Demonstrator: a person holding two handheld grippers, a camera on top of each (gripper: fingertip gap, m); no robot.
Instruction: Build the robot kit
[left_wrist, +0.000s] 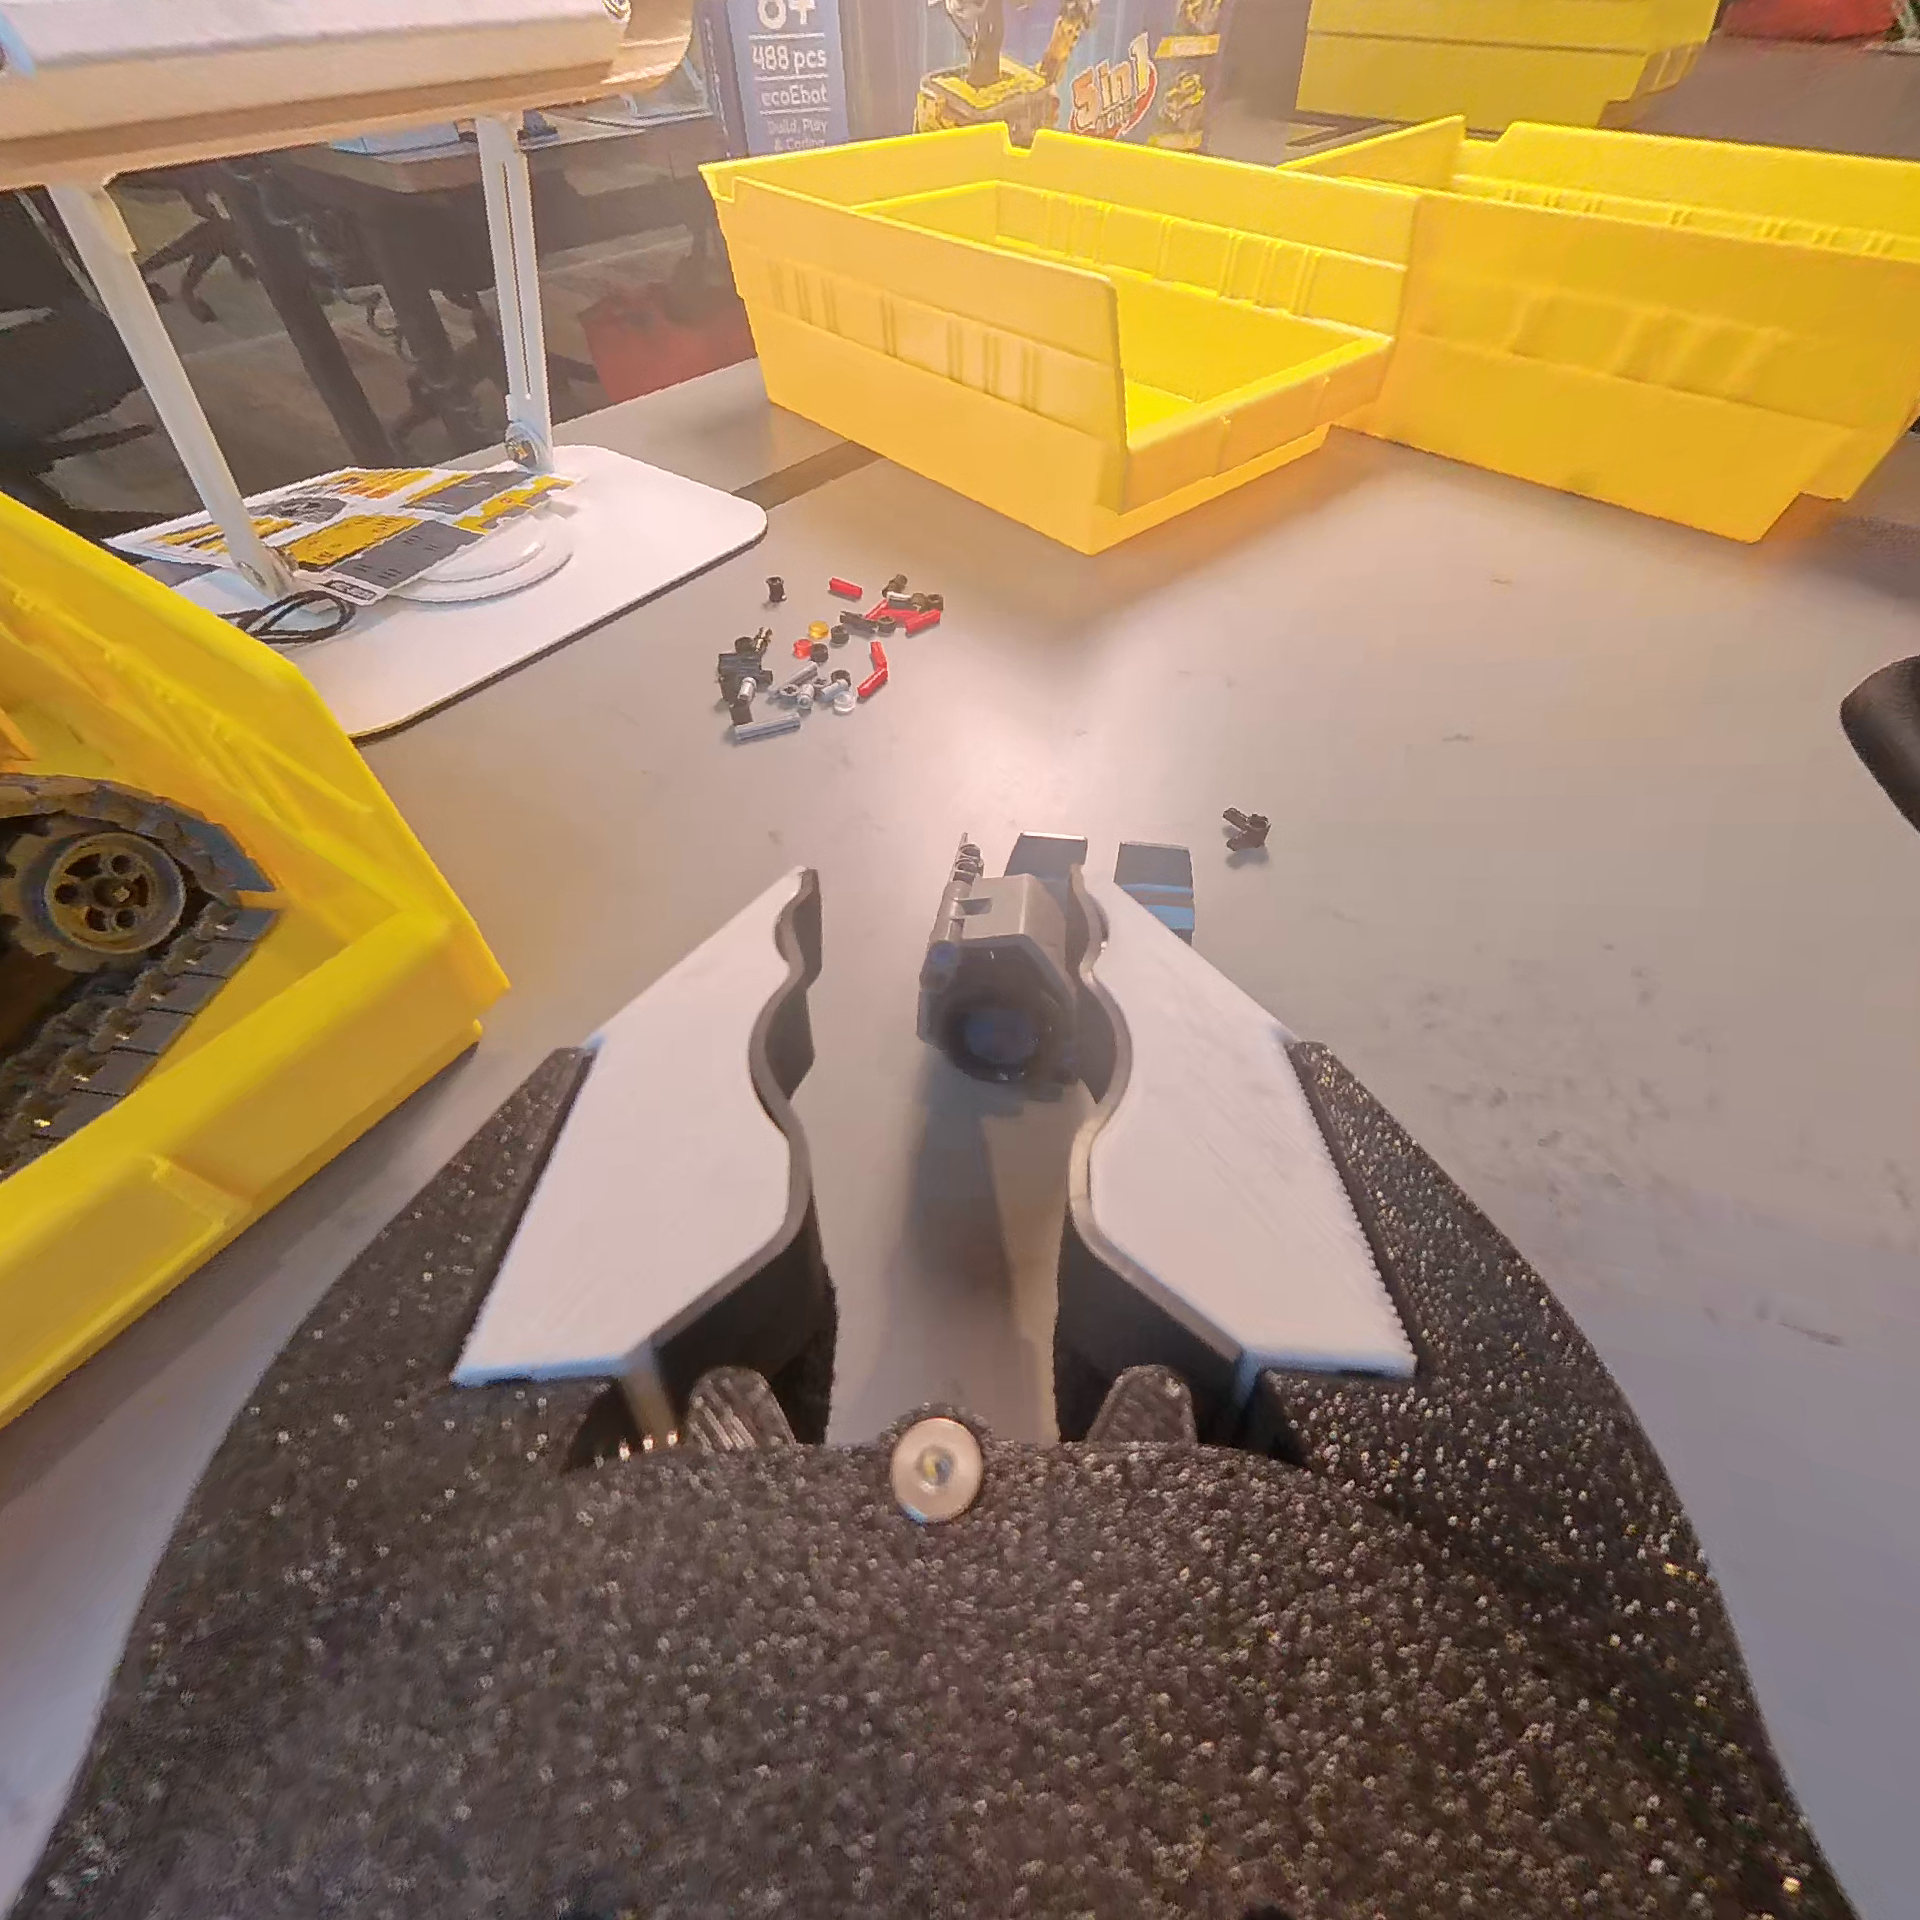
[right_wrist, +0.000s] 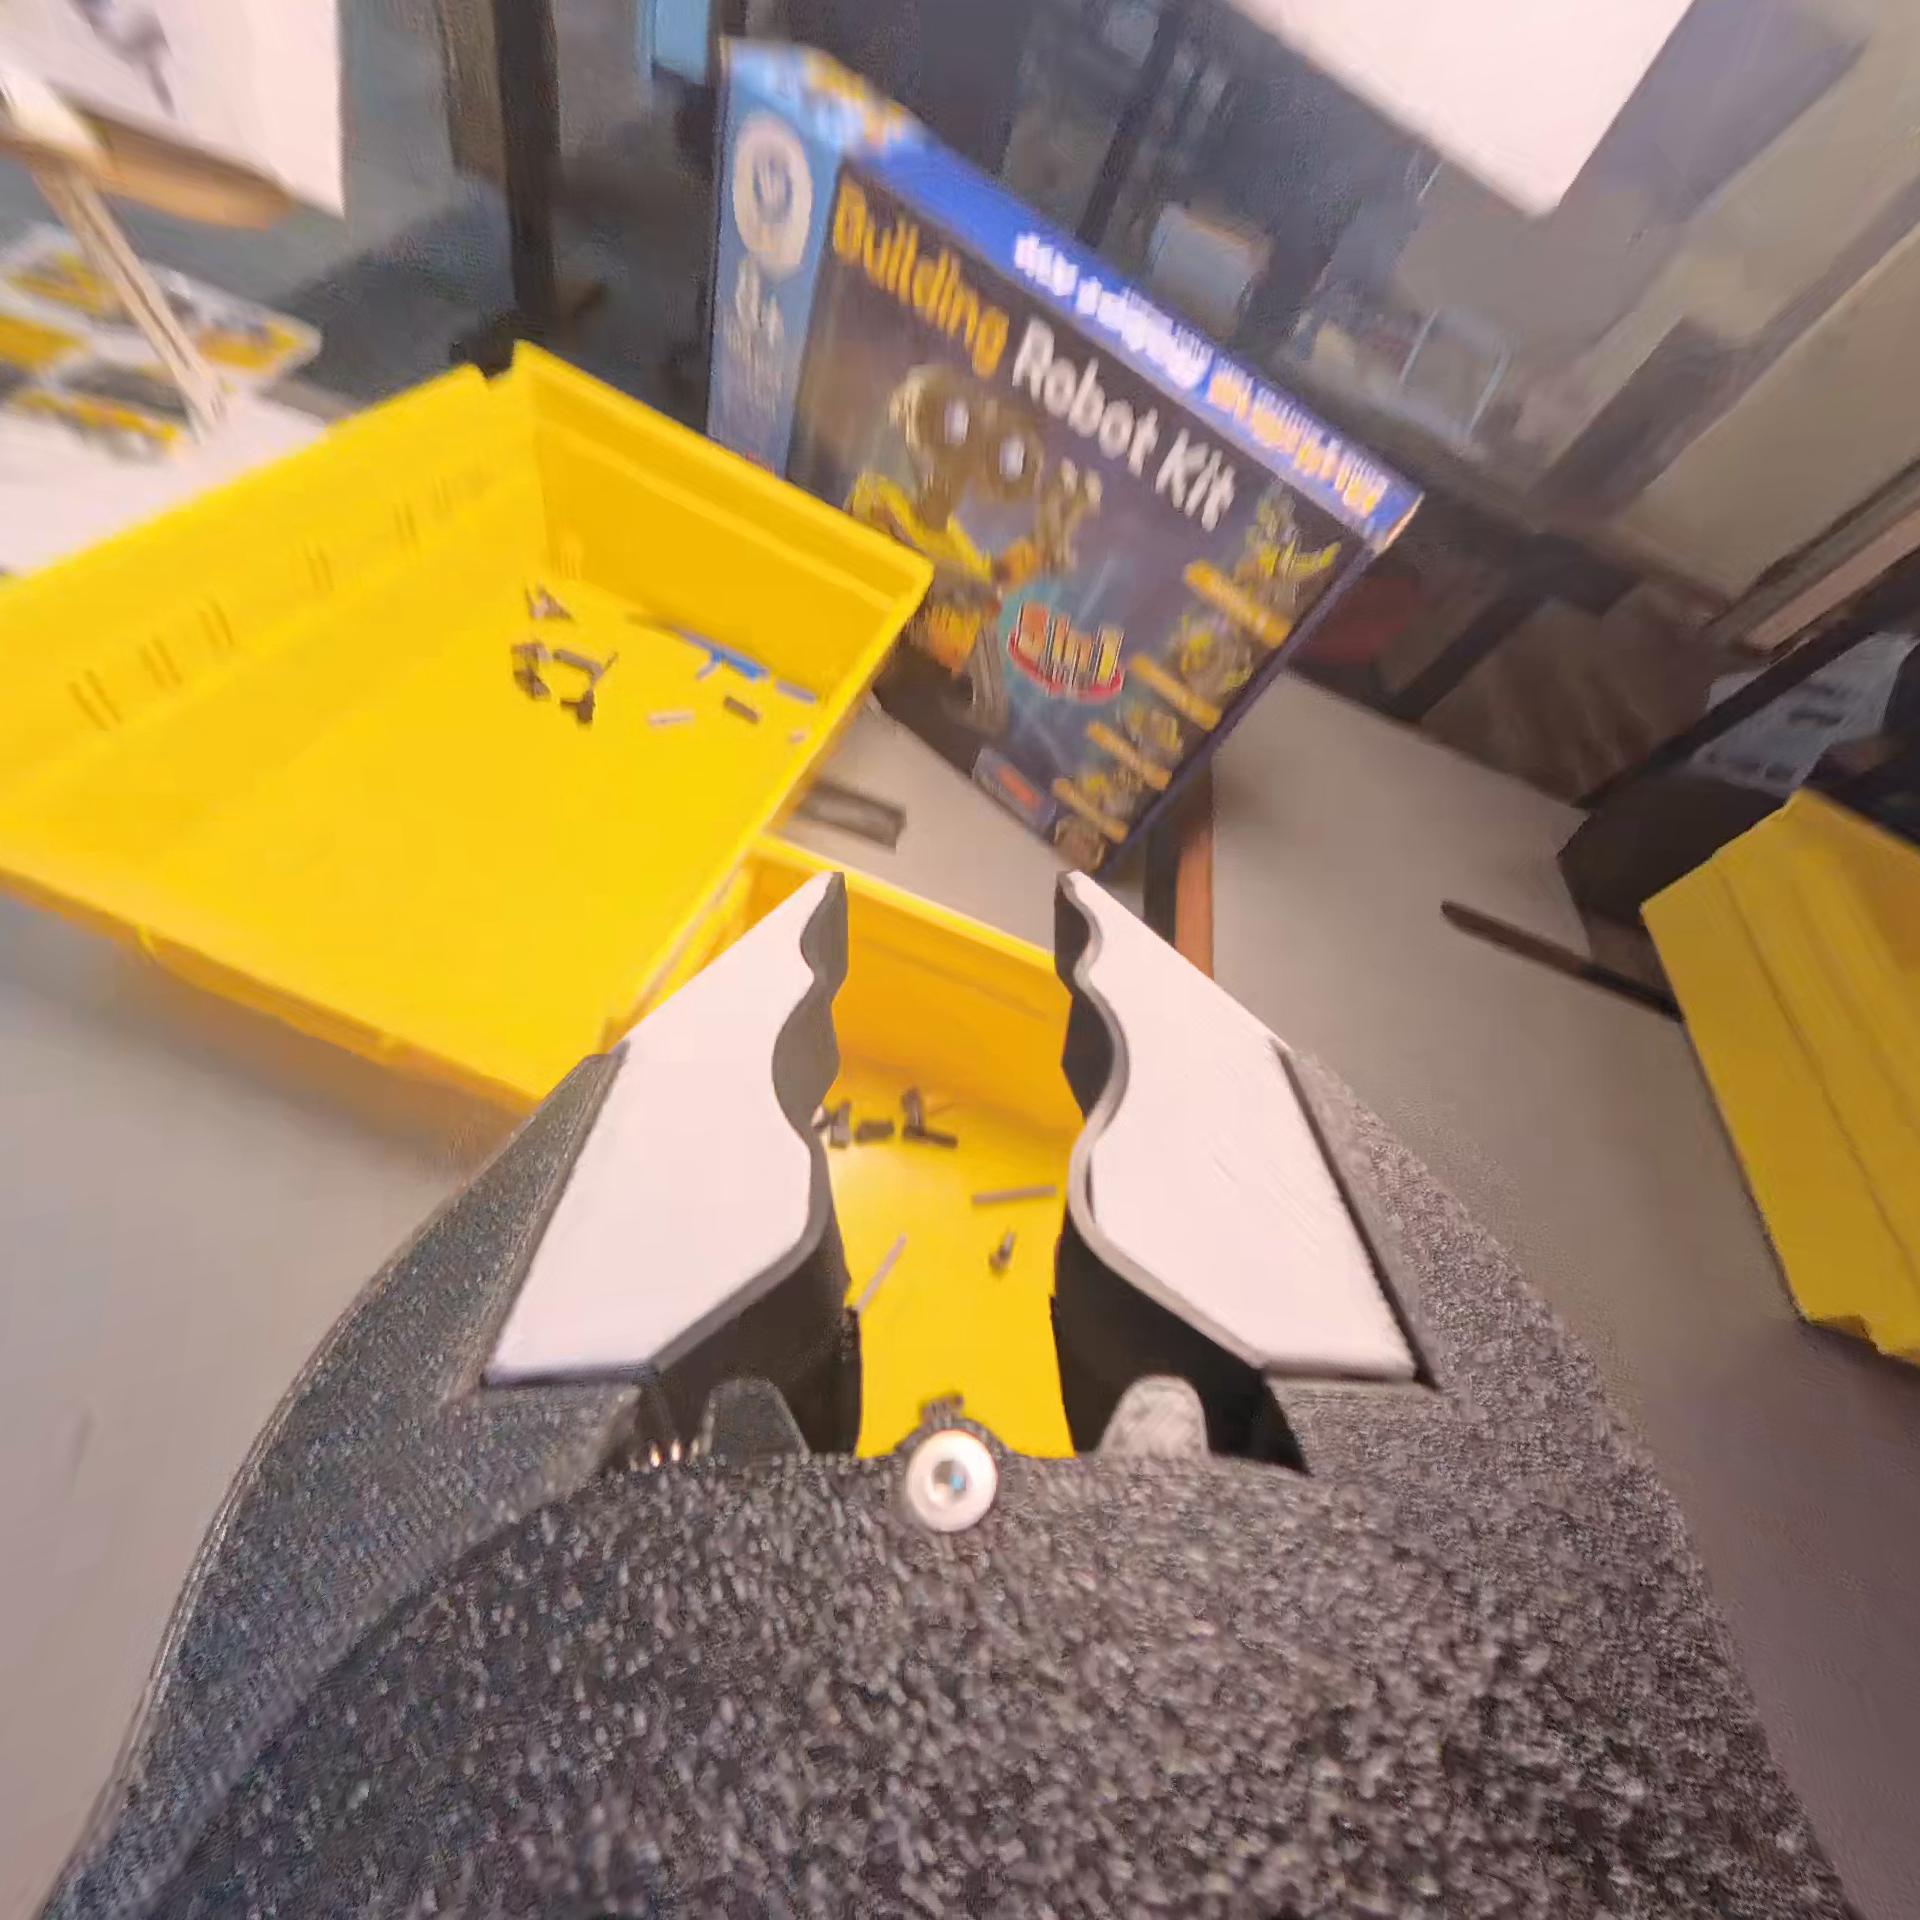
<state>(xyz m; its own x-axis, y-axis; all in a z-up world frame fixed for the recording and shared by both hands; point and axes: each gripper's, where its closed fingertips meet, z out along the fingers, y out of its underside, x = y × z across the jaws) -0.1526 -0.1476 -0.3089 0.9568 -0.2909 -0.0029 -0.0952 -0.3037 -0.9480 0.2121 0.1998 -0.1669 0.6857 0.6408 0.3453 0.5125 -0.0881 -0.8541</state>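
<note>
In the left wrist view my left gripper (left_wrist: 945, 894) is open, low over the grey table (left_wrist: 1455, 1039). A grey motor-like building block (left_wrist: 997, 987) lies between the fingers, against the right finger (left_wrist: 1195, 1091), with a clear gap to the left finger. A dark flat piece (left_wrist: 1153, 883) and a small black connector (left_wrist: 1247, 831) lie just beyond the tips. In the blurred right wrist view my right gripper (right_wrist: 951, 883) is open and empty above a yellow bin (right_wrist: 935, 977) holding several small dark pins (right_wrist: 883, 1127).
A pile of small red, black and grey parts (left_wrist: 831, 655) lies farther out. Yellow bins (left_wrist: 1039, 364) (left_wrist: 1662, 364) stand behind; one at left (left_wrist: 260, 831) holds a tracked model. A white stand base (left_wrist: 582, 561) is at left. Another bin (right_wrist: 416, 831) and a kit box (right_wrist: 1039, 520) stand ahead. Spacing between my two grippers at the tips: around 55 centimeters. The small black connector (left_wrist: 1247, 831) is about 12 centimeters from my left fingertips.
</note>
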